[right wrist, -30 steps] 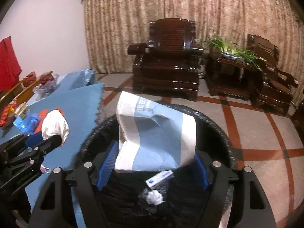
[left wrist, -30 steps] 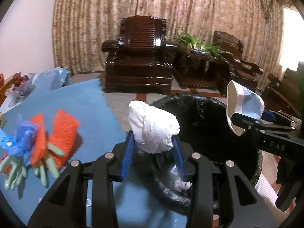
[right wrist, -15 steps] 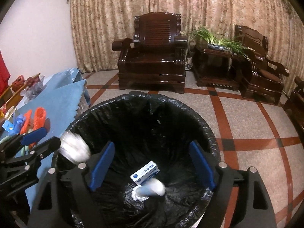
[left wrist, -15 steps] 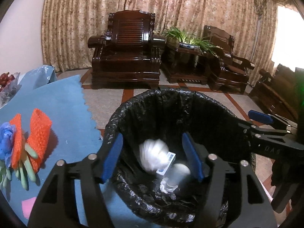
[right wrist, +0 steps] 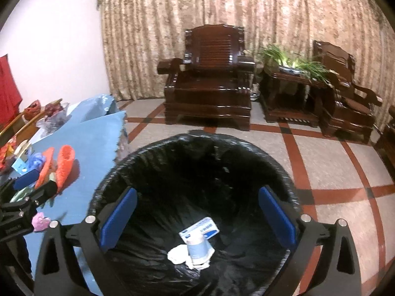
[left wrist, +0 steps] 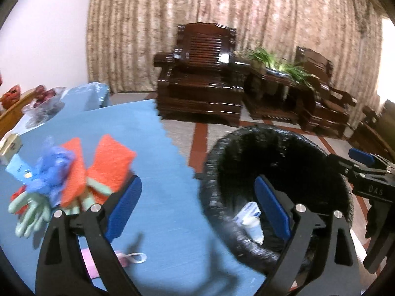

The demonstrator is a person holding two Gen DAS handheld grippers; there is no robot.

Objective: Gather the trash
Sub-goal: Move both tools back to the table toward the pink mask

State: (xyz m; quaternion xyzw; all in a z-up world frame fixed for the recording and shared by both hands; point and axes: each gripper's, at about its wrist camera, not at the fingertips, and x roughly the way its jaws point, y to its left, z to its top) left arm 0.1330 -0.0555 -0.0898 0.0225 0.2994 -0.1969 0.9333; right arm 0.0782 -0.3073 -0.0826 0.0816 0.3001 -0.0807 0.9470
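The trash bin (right wrist: 195, 197), lined with a black bag, holds a small box (right wrist: 200, 230), a paper cup (right wrist: 198, 250) and crumpled tissue (right wrist: 176, 255). Above it the right gripper (right wrist: 197, 222) has just been opening, nothing between its jaws. The left gripper (left wrist: 197, 212) (also just opening, empty) straddles the bin rim and the blue tablecloth (left wrist: 153, 172), near the orange gloves (left wrist: 108, 162).

The left gripper (left wrist: 197, 204) is no longer clamping the crumpled white tissue (right wrist: 176, 255); its jaws have just been opening and are now standing wide with nothing between them. Its view is swinging leftward, so the bin (left wrist: 217, 162) is sitting at lower right and the blue tablecloth (left wrist: 158, 172) is filling the lower left. The right gripper (right wrist: 197, 219) is likewise empty, its jaws having just been opening; the blue-and-white paper cup (right wrist: 198, 249) is now lying at the bin's bottom, lower centre, beside the tissue.
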